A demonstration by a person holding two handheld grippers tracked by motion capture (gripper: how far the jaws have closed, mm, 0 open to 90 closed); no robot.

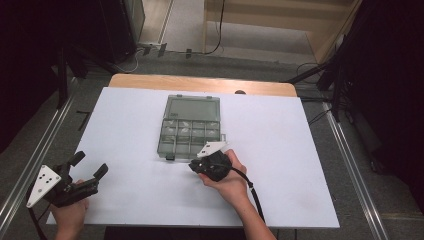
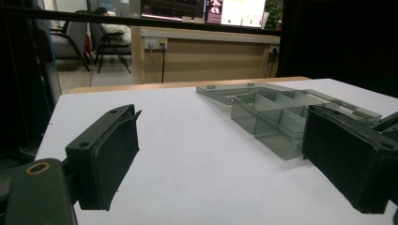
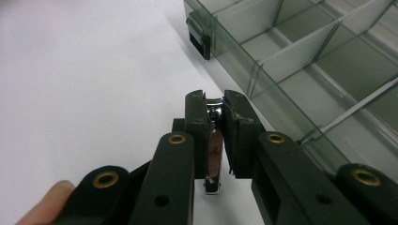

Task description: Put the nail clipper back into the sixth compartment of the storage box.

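From the high view I see my left gripper (image 1: 89,166) at about eight o'clock on the white desk (image 1: 280,165), held in my left hand (image 1: 70,215) with its jaws spread wide and nothing between them; the grey three-cornered plate (image 1: 42,184) on top points toward the desk's near left corner. In the left gripper view the two black pads (image 2: 110,157) stand well apart, with bare desk between them and the smoky plastic box (image 2: 277,119) off toward two o'clock. That box (image 1: 191,127) sits a little past the middle of the desk, toward twelve o'clock, its lid folded open and lying flat on the far side, its divided compartments facing up. My right gripper (image 1: 196,167) is just beside the box's near edge, around six o'clock from it, gripped in my right hand (image 1: 227,180), and its cable (image 1: 252,192) trails back along my forearm. In the right gripper view the jaws are pressed close on a small metal object (image 3: 213,140), shiny chrome at the top and bottom with a reddish-brown part in the middle; I cannot tell for certain what it is. It hangs between the pads, just above the white surface and near the box's front wall (image 3: 244,70), where a dark latch (image 3: 199,40) shows at the corner.
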